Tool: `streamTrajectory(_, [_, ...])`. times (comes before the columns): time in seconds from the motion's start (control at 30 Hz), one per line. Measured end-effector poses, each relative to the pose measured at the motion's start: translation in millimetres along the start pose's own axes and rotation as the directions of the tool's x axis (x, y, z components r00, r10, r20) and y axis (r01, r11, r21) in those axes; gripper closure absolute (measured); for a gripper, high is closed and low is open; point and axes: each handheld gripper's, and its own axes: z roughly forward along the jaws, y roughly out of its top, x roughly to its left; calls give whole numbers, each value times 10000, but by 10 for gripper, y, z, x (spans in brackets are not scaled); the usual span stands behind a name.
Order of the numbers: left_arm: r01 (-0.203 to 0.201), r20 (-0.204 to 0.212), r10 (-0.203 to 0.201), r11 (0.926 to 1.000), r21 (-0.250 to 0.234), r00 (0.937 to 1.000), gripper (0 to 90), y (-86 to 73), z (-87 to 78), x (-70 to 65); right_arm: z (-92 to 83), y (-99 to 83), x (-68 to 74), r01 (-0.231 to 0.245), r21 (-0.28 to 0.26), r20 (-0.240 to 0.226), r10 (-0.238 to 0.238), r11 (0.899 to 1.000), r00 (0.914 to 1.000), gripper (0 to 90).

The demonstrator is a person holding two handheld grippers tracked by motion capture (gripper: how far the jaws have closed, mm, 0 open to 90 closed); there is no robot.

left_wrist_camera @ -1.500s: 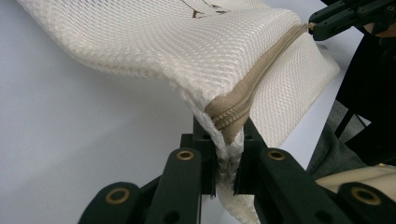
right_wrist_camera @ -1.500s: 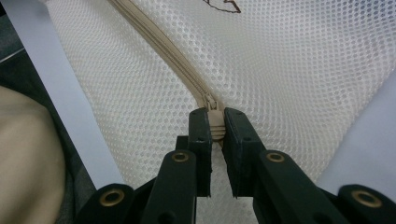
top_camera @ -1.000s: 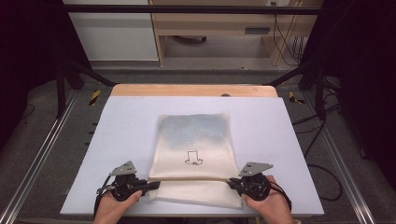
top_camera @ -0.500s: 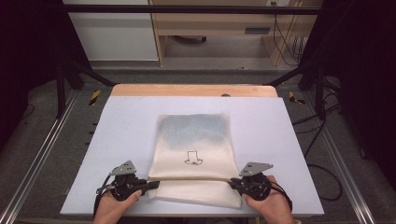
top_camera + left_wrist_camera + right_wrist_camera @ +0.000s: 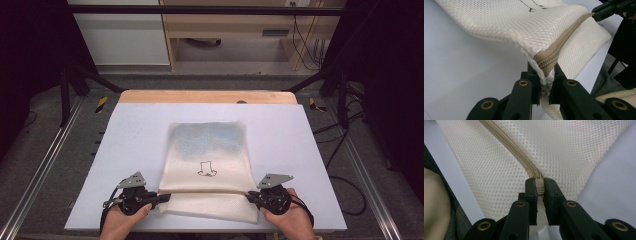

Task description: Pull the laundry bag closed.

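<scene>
A white table (image 5: 140, 135) carries a cream mesh laundry bag (image 5: 210, 150), which lies flat near the person's edge with a small dark outline drawing on its upper face and a tan zipper (image 5: 205, 191) running straight across its near part. The left gripper (image 5: 161, 197) sits at the zipper's left end; in the left gripper view its jaws are pressed together on the bag's corner (image 5: 544, 75), pinching mesh and the end of the zipper tape and lifting that edge slightly off the table. The right gripper (image 5: 250, 196) sits at the opposite end, and in the right gripper view its jaws are clamped on the zipper pull (image 5: 538, 182). The step in hand looks like the start of unzipping: one end anchored, the slider gripped, the track closed along its whole length. The next move probably calls for the left grip to stay firm while the right one draws the pull along the zipper toward the left, kept in line with the teeth so the mesh does not bunch.
</scene>
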Motion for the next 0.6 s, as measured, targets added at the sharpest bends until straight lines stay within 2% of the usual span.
streamTrajectory(0.6, [8, -69, -9, 10000, -81, 10000, 825, 6, -18, 11, -62, -76, -72, -416, -76, 89, 417, 9991, 9991, 820])
